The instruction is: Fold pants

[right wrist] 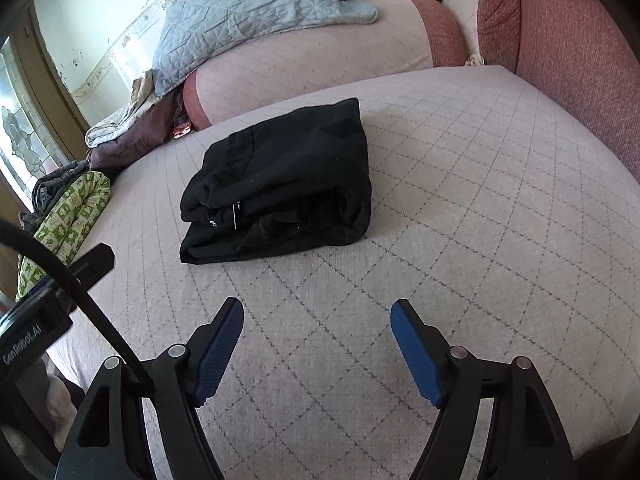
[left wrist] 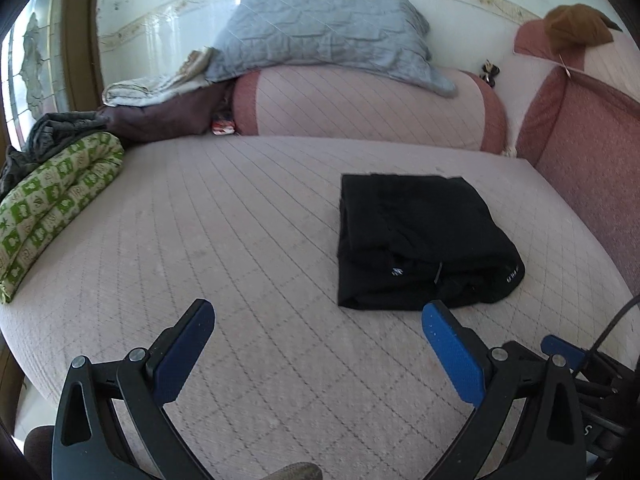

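Note:
The black pants (left wrist: 420, 240) lie folded into a compact rectangle on the pink quilted mattress (left wrist: 240, 240). They also show in the right wrist view (right wrist: 280, 184), left of centre. My left gripper (left wrist: 318, 320) is open and empty, hovering over the mattress just in front and to the left of the pants. My right gripper (right wrist: 318, 320) is open and empty, a short way in front of the pants. Neither gripper touches the fabric. Part of the left gripper (right wrist: 92, 260) shows at the left of the right wrist view.
A pink bolster (left wrist: 360, 108) with a grey quilted pillow (left wrist: 320, 36) lies at the back. Red cushions (left wrist: 580, 152) line the right side. A green patterned roll (left wrist: 52, 200) and piled clothes (left wrist: 160, 116) sit at the left. A window (left wrist: 36, 56) is far left.

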`<state>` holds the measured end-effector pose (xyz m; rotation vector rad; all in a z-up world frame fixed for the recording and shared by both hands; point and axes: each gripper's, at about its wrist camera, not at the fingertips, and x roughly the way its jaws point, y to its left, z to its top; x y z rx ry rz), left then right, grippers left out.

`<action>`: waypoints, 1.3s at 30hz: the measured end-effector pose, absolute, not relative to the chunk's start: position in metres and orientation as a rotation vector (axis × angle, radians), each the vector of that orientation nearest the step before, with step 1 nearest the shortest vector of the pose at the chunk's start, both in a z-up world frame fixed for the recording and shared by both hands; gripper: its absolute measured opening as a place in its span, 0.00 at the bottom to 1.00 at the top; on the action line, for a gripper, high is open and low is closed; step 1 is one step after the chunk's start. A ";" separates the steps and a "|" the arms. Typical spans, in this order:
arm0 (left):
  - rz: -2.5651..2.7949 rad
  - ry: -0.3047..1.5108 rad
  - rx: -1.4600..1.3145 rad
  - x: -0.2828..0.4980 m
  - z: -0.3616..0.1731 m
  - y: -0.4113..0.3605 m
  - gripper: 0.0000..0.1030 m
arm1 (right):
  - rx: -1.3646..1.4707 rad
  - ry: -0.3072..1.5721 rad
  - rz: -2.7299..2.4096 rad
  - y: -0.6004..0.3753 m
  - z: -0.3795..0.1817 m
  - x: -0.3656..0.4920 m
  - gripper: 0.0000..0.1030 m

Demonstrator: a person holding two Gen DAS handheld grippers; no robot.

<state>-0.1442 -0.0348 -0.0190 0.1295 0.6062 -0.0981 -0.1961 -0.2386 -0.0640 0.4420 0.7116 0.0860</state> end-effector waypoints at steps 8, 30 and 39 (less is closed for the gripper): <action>-0.119 0.633 0.141 -0.143 -0.025 -0.041 1.00 | 0.452 0.726 0.091 -0.238 -0.067 -0.192 0.81; -0.139 0.756 0.083 -0.126 -0.043 -0.036 1.00 | 0.448 0.756 0.078 -0.233 -0.075 -0.187 0.85; -0.128 0.789 0.093 -0.121 -0.053 -0.038 1.00 | 0.448 0.757 0.078 -0.233 -0.075 -0.186 0.85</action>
